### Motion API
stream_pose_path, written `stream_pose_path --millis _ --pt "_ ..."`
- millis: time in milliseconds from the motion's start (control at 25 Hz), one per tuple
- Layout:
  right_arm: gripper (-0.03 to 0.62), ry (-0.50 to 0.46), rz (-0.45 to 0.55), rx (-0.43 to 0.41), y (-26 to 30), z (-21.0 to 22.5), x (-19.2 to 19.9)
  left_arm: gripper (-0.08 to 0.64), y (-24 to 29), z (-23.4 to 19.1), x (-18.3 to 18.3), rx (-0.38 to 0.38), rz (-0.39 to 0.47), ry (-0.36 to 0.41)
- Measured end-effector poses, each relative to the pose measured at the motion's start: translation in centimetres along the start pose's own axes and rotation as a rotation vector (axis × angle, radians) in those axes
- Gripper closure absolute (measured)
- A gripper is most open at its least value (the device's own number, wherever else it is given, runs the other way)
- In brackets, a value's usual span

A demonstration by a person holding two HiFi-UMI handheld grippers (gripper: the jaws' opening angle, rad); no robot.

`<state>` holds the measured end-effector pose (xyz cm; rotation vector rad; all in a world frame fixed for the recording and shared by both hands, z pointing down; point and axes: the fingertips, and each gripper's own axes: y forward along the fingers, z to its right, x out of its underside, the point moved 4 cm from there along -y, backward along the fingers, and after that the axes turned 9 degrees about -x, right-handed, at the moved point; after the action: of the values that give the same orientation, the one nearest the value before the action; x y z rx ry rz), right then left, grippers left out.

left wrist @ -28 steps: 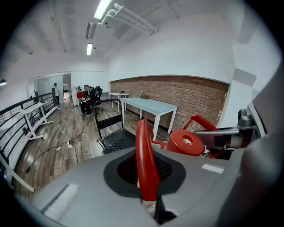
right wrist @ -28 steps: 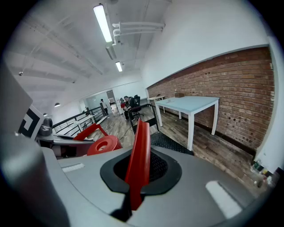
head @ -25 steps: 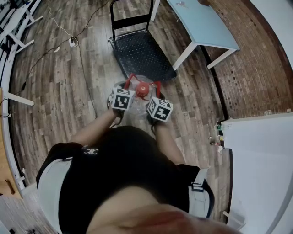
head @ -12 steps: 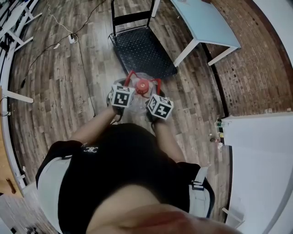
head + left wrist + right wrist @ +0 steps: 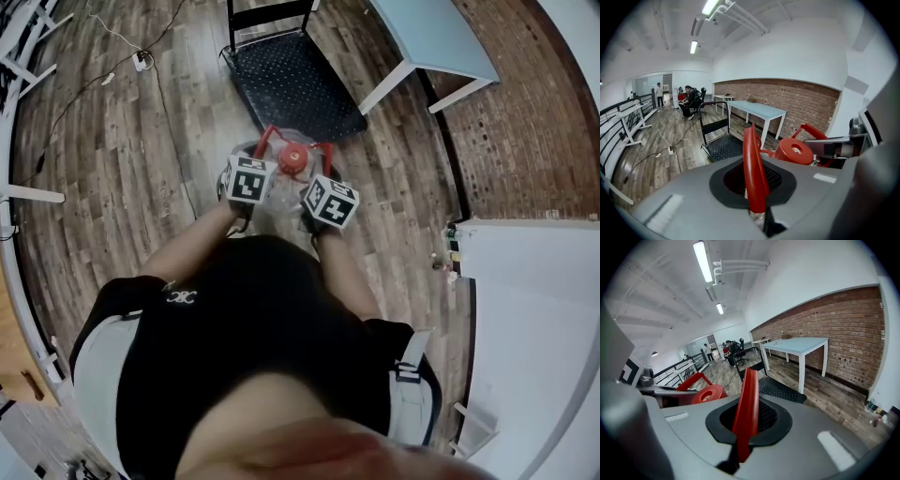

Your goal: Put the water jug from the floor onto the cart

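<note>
1. In the head view the marker cube of the left gripper (image 5: 253,161) covers its jaws. Its own view shows them pinched tight on the left red handle (image 5: 753,173) of the water jug (image 5: 284,195).
2. The jug's clear body is mostly hidden under the cubes and hands. Only the red cap (image 5: 293,161) and slivers of clear wall show. I cannot tell whether its base touches the floor (image 5: 122,169).
3. The cap faces up at the head camera, so the jug stands upright with its long axis vertical. It is just short of the near edge of the black cart (image 5: 295,84).
4. The jaws of the right gripper (image 5: 322,180) are likewise clamped on the right red handle (image 5: 746,413).
5. The pale bench (image 5: 431,37), right of the cart, is cut off by the top edge.
</note>
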<state>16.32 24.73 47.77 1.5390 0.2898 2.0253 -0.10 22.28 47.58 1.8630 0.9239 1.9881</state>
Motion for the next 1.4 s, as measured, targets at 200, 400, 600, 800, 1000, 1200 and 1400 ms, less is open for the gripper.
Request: stream_pose_path --millis 200,400,600,800,1000,1200,1400 --pt "0.575 -0.007 -0.006 0.029 1.6 -1.9 -0.1 0.552 0.7 -2.4 0.1 0.029 -0.013 -0.008" --pt "0.575 -0.007 0.001 0.052 3.0 -4.2 -0.4 0.552 1.0 -5.3 -0.2 0.048 0.0 0.001" --pt "0.574 -0.003 0.002 0.063 4.3 -5.2 -0.8 0.552 1.8 -6.9 -0.7 0.059 0.0 -0.006" --pt "0.574 0.002 0.005 0.06 5.8 -5.3 -1.5 0.554 2.9 -7.7 -1.5 0.051 -0.005 0.004" --pt "0.574 -0.008 0.006 0.039 7.9 -5.5 -2.4 0.554 4.3 -9.0 -2.4 0.032 -0.005 0.016" --pt "0.572 -0.026 -0.002 0.01 11.0 -4.8 -4.6 0.555 6.9 -9.9 -4.5 0.006 -0.01 0.006" --pt "0.572 -0.02 -0.02 -0.007 14.3 -2.9 -6.3 0.554 10.0 -9.9 -6.3 -0.014 -0.021 0.007"
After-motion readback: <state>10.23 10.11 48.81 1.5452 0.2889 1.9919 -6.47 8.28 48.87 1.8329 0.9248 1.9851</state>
